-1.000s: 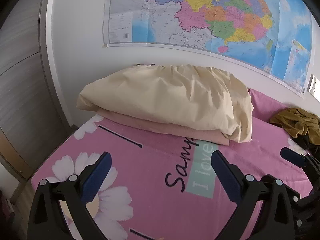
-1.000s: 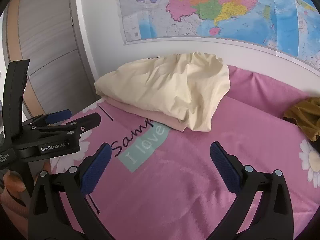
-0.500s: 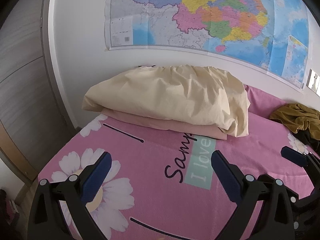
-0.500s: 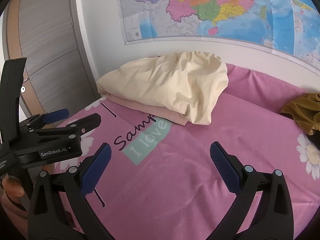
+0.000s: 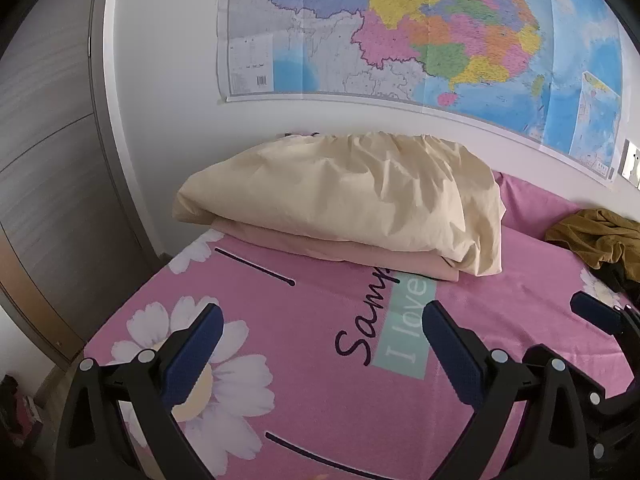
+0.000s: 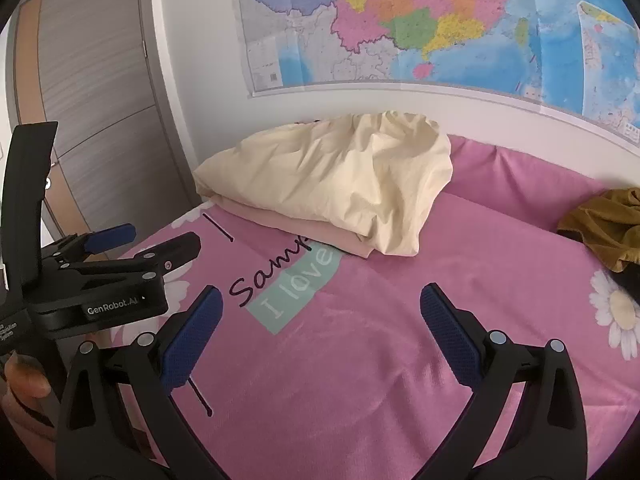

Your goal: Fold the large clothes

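I have the left gripper [image 5: 320, 332] held above the pink bedsheet [image 5: 320, 380] with its blue-padded jaws spread wide and nothing between them. The right gripper [image 6: 320, 316] hangs over the same sheet, jaws likewise spread and empty; from its camera I see the left gripper off to the left of its jaws, with part of a hand [image 6: 24, 372] under it. Straight ahead of both sets of jaws, well beyond the fingertips, lies the cream bundle [image 5: 352, 196], a puffy heap of cloth resting on a folded peach-coloured layer [image 5: 332, 246] at the head of the bed, against the wall. The clothes I can make out as loose garments are the mustard-brown pile [image 6: 604, 228], far ahead and to the right of the right jaws, crumpled on the sheet near the bed's far edge, with something dark just beside it that I cannot identify. Between the left jaws and the cream bundle the sheet shows printed lettering on a teal patch [image 5: 408, 328]; a white daisy print [image 5: 224, 384] sits under the left-hand finger. A large coloured map [image 5: 420, 28] hangs on the wall above the bundle.
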`<state>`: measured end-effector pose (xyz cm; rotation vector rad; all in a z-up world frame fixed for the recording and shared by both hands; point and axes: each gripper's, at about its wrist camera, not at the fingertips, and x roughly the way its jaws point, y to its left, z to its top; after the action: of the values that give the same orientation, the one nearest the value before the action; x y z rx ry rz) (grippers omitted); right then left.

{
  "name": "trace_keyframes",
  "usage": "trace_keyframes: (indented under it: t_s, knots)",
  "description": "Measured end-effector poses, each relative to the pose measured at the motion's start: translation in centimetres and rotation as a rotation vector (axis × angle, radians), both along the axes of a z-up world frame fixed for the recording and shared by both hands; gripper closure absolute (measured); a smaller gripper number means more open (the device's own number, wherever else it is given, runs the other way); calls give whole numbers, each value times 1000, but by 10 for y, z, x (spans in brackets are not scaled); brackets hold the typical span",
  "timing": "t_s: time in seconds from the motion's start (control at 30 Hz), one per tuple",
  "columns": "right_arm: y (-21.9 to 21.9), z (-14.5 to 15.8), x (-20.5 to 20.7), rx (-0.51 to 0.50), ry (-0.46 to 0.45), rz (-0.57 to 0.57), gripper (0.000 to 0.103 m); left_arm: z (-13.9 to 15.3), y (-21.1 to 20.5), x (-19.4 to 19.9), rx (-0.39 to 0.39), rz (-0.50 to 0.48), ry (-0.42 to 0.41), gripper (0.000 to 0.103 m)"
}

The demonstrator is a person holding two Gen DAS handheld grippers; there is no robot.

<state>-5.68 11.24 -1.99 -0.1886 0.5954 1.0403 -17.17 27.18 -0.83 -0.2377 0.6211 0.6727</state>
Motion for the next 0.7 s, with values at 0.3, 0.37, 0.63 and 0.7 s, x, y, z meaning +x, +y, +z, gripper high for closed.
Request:
trace_keyframes:
  t_s: [0.3,0.37,0.63,0.7]
  knots:
    - [1,0,-1,9,3,6,5,1,0,1,2,1,0,6]
    - [1,1,-1,17,4,7,5,1,0,1,5,2,-1,6]
    - [0,1,0,18,10,6,5,2,-4,4,28,-12,-1,6]
    - [0,1,0,24,10,7,5,3,-6,4,34,-15,-1,6]
